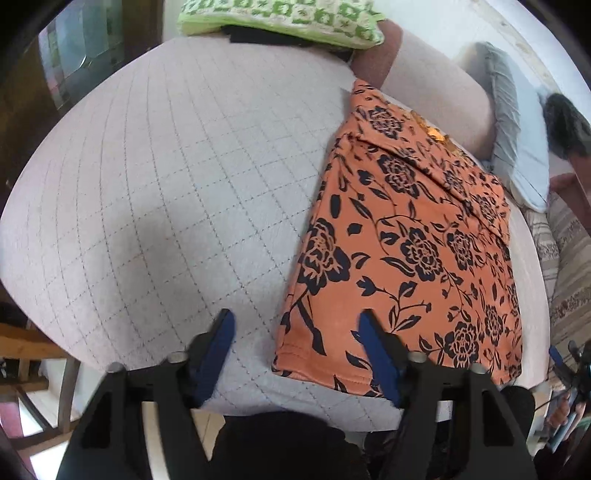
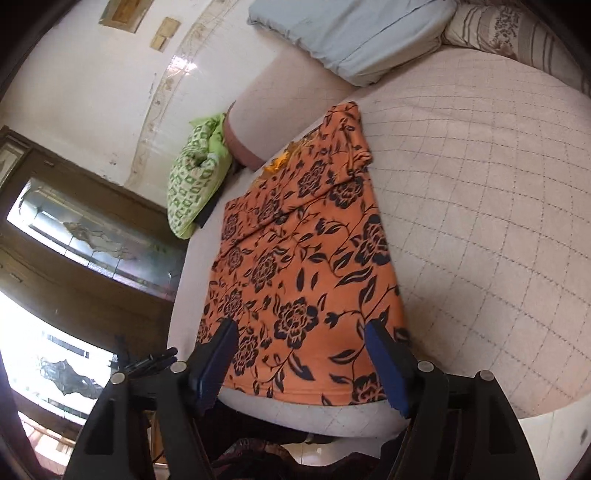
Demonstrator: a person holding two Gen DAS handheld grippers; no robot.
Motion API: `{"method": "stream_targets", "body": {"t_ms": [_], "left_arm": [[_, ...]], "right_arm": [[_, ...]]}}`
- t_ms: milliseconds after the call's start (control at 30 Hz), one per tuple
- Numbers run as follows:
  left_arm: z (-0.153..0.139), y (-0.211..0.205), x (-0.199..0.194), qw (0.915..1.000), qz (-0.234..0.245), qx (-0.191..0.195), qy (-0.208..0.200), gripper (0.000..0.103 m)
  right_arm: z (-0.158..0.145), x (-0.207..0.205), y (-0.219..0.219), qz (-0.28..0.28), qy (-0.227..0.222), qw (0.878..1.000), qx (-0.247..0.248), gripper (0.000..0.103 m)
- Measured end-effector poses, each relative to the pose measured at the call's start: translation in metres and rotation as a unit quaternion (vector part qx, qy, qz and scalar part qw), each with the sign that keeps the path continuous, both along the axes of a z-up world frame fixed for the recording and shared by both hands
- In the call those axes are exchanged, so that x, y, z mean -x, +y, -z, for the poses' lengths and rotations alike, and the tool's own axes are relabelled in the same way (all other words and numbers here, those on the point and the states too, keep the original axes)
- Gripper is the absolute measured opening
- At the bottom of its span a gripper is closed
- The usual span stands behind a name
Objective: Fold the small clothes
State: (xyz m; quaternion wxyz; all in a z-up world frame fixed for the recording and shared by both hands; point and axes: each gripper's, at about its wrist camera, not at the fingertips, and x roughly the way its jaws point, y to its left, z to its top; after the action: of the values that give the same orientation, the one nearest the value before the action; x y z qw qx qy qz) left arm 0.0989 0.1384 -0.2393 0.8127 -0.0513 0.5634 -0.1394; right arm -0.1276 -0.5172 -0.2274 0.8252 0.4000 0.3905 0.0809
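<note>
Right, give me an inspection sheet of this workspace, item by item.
Surface: quilted pale bed cover, mostly bare to one side of the garment.
Job's things: orange flowered garment lying flat, partly folded, its hem at the near edge of the bed.
Clutter: green patterned pillow at the far end, on something dark; pale blue pillow; striped cushion.
Grippers: left gripper open, nothing between its fingers; right gripper open over the hem, holding nothing.
Cables: nothing seen.
Surroundings: white wall, dark wooden cabinet with glass panels, wooden chair beside the bed.
</note>
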Motion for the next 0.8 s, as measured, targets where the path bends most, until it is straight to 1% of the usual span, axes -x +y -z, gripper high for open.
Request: {"method": "stream_targets", "body": {"t_ms": [33, 133, 200, 267, 367, 433, 600, 667, 733, 800], "left_arm": [[0.001, -0.001, 0.001, 1.0, 0.008, 0.0, 0.002, 0.053], [0.005, 0.001, 0.002, 0.9998, 0.015, 0.003, 0.01, 0.053], [0.011, 0.006, 0.001, 0.9998, 0.008, 0.002, 0.02, 0.055], [0.017, 0.013, -0.002, 0.9994, -0.007, 0.011, 0.033, 0.061], [0.029, 0.02, -0.006, 0.9978, -0.024, 0.031, 0.054, 0.062], [0.034, 0.02, -0.008, 0.9972, -0.026, 0.036, 0.06, 0.062], [0.04, 0.013, -0.014, 0.997, -0.015, 0.047, 0.059, 0.062], [0.045, 0.009, -0.017, 0.9968, -0.01, 0.048, 0.064, 0.062], [0.05, 0.003, -0.019, 0.9964, 0.002, 0.05, 0.069, 0.061], [0.049, -0.004, -0.019, 0.9967, 0.022, 0.045, 0.064, 0.06]], "right_arm": [[0.004, 0.0, 0.002, -0.004, 0.008, 1.0, 0.001, 0.074], [0.024, -0.002, 0.004, -0.009, 0.037, 0.999, -0.009, 0.074], [0.04, 0.0, -0.002, 0.0, 0.062, 0.998, -0.015, 0.074], [0.053, 0.001, -0.008, 0.011, 0.077, 0.997, -0.021, 0.074], [0.066, 0.001, -0.016, 0.024, 0.09, 0.995, -0.036, 0.074], [0.071, -0.002, -0.019, 0.027, 0.096, 0.994, -0.048, 0.074], [0.083, -0.016, -0.016, 0.026, 0.121, 0.991, -0.059, 0.074], [0.089, -0.025, -0.01, 0.019, 0.14, 0.988, -0.055, 0.074], [0.089, -0.032, -0.005, 0.012, 0.147, 0.988, -0.041, 0.074], [0.087, -0.036, 0.0, 0.003, 0.15, 0.988, -0.033, 0.073]]}}
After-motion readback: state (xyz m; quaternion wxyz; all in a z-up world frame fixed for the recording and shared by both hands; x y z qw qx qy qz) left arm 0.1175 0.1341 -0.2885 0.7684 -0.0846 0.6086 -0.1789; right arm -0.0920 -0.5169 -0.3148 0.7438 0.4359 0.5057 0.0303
